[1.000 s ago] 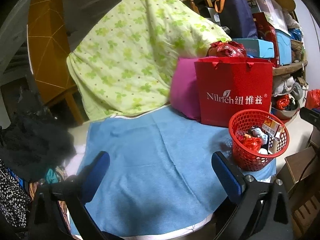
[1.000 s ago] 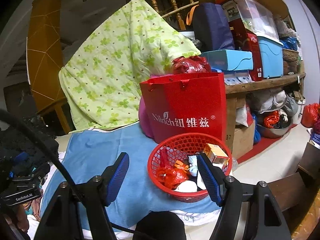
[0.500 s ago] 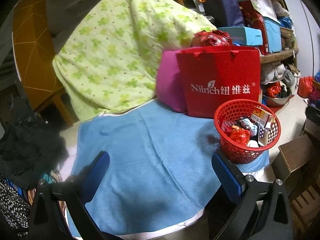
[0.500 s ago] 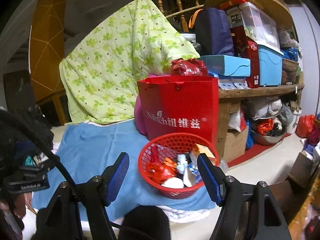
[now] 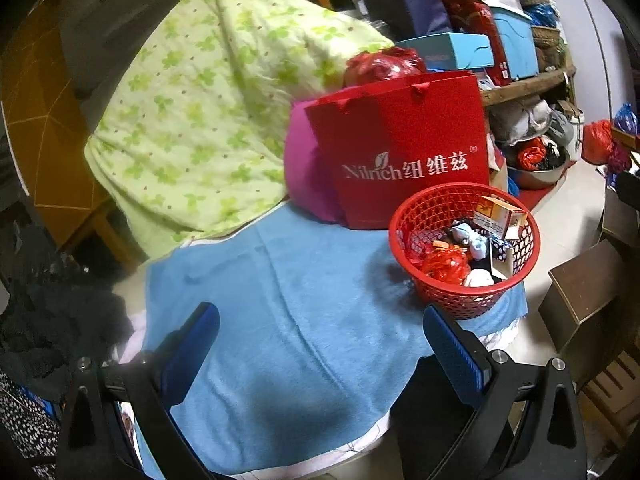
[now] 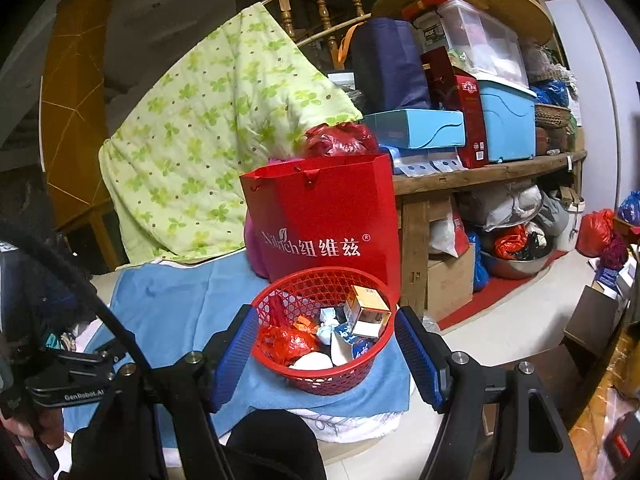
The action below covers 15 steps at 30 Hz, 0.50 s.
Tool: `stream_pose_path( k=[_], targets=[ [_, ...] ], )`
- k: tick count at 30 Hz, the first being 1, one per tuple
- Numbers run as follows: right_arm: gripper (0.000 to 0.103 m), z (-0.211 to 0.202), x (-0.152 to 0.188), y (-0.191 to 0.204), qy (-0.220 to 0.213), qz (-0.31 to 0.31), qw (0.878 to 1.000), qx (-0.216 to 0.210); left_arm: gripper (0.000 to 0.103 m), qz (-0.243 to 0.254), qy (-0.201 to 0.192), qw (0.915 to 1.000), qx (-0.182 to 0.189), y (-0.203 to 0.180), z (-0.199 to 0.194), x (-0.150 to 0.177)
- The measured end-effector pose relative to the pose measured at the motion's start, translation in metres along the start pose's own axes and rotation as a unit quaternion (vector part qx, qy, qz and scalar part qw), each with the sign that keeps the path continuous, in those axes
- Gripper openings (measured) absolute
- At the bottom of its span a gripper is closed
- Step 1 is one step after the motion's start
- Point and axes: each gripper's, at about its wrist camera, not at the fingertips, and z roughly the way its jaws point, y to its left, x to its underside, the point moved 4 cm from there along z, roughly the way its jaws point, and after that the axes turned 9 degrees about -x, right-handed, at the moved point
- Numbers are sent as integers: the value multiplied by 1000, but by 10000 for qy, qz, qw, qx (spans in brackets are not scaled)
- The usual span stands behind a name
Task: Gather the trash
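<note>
Basket: a red mesh basket (image 6: 326,364) stands at the near right corner of the blue towel (image 5: 304,320), just in front of the red paper bag (image 5: 404,156).
Trash: inside the basket lie a crumpled red plastic bag (image 6: 286,344), a small orange-and-white carton (image 6: 366,308), pale blue wrappers (image 6: 326,326) and a white wad (image 6: 312,360).
Right gripper: the right gripper (image 6: 326,354) is spread wide and grips nothing; its blue pads (image 6: 418,356) stand to either side of the basket in the right wrist view. Contact cannot be told.
Left gripper: the left gripper (image 5: 320,352) is also spread wide and holds nothing, above bare towel, the basket just beyond its right pad (image 5: 452,352).
Surroundings: a pink cushion (image 5: 306,172) sits against the bag's left side, a green clover-print quilt (image 5: 200,112) is draped behind, and a cluttered wooden shelf (image 6: 480,172) stands to the right.
</note>
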Motion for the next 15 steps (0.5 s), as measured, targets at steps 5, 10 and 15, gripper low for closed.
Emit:
stream_pose_path(
  k=[5, 10, 15],
  targets=[
    [74, -2, 0, 0, -78, -124, 9998, 141, 101, 58, -53, 10000, -32, -7, -4, -2],
    [74, -2, 1, -4, -66, -139, 9997, 201, 101, 88, -80, 9999, -70, -10, -7, -2],
    [74, -2, 1, -5, -69, -152, 9997, 194, 101, 112, -82, 9999, -78, -12, -7, -1]
  ],
)
